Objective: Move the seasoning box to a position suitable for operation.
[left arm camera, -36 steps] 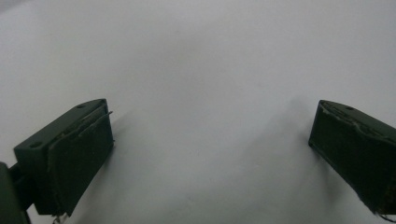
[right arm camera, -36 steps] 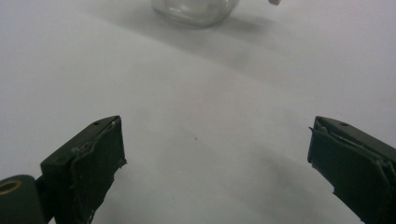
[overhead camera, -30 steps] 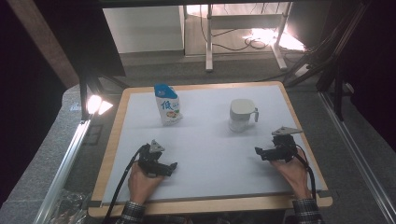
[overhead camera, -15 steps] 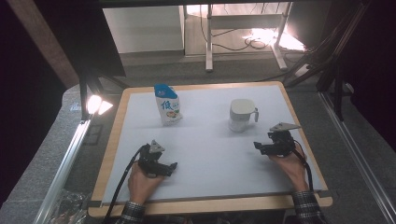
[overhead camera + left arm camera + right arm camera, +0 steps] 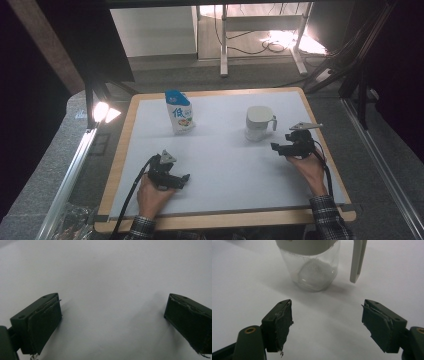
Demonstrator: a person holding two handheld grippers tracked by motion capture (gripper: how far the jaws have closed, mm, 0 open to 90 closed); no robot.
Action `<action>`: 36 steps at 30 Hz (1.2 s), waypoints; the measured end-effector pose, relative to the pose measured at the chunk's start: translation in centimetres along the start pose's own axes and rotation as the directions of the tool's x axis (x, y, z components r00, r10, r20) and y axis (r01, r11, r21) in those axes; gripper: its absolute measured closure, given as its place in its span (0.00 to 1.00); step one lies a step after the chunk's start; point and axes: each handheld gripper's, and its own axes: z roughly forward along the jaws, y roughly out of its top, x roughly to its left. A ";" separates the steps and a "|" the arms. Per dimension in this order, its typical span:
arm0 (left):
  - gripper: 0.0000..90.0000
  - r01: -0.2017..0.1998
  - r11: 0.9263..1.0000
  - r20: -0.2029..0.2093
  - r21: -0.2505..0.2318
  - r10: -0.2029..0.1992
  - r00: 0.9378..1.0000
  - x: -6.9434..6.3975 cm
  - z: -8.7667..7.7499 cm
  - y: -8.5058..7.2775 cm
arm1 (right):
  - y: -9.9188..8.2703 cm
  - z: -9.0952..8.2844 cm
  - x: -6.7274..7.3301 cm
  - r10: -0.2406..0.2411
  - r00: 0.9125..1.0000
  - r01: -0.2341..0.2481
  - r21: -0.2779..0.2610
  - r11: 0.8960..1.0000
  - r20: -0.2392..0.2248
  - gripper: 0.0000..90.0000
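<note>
Right gripper view looks along the right gripper, whose jaws stand apart with nothing between them; they have just been closing somewhat. Just beyond them, toward twelve o'clock, stands the clear jug with its pale handle at one o'clock, still apart from the pads; its top is cut off by the frame. Left gripper view shows the left gripper with jaws wide apart over bare white mat.

From above, the left gripper sits at seven o'clock on the table, the right gripper at three o'clock beside the jug. Farther off, at eleven o'clock, stands a blue-and-white pouch; its print is too small to read.
</note>
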 end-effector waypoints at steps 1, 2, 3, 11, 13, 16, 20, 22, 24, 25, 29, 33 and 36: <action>0.01 0.000 1.000 0.000 0.000 0.000 1.000 0.0 0.0 0.0 | 0.1 0.1 -0.1 0.003 1.000 -0.003 0.005 1.000 -0.003 0.28; 0.01 0.000 1.000 0.000 0.000 0.000 1.000 0.0 0.0 0.0 | 0.3 0.3 -0.3 0.005 1.000 -0.005 0.011 1.000 -0.011 0.28; 0.01 0.001 1.000 0.000 0.000 -0.001 1.000 0.0 0.0 0.0 | 0.4 0.5 -0.4 0.019 1.000 -0.019 0.021 1.000 -0.016 0.29; 0.01 0.000 1.000 0.000 0.000 0.000 1.000 0.0 0.0 0.0 | 1.4 1.6 -1.4 0.054 0.998 -0.055 0.028 0.998 0.019 0.33; 0.01 0.000 1.000 0.000 0.000 0.000 1.000 0.0 0.0 0.0 | 1.7 1.6 -1.5 0.062 0.998 -0.062 0.003 0.998 0.011 0.37; 0.01 0.000 1.000 0.000 0.000 0.000 1.000 0.0 0.0 0.0 | 1.8 1.5 -1.4 0.050 0.998 -0.050 -0.026 0.998 0.027 0.42; 0.01 0.001 1.000 0.001 0.000 -0.001 1.000 0.0 0.0 0.0 | 2.5 2.3 -1.1 0.018 0.996 -0.018 0.004 1.000 0.086 0.44; 0.01 0.001 1.000 0.001 0.000 -0.001 1.000 0.0 0.0 0.0 | 2.8 2.8 -1.0 0.004 0.994 -0.004 0.005 1.000 0.109 0.49; 0.01 0.001 1.000 0.001 0.000 -0.001 1.000 0.0 0.0 0.0 | 3.0 3.0 -1.0 0.008 0.992 -0.007 -0.003 1.000 0.126 0.54; 0.01 0.001 1.000 0.001 0.000 -0.001 1.000 0.0 0.0 0.0 | 3.1 3.2 -1.0 0.017 0.991 -0.017 -0.005 1.000 0.131 0.55; 0.01 0.004 1.000 0.001 -0.003 -0.004 1.000 0.0 0.0 0.0 | 3.6 3.7 -1.3 0.036 0.991 -0.035 -0.008 0.999 0.126 0.61; 0.01 0.004 1.000 0.001 -0.003 -0.004 1.000 0.0 0.0 0.0 | 4.0 4.0 -1.5 0.049 0.990 -0.046 -0.021 0.999 0.129 0.65; 0.01 0.002 1.000 0.001 -0.001 -0.002 1.000 0.0 0.0 0.0 | 4.1 4.2 -1.5 0.056 0.990 -0.054 -0.021 0.998 0.126 0.66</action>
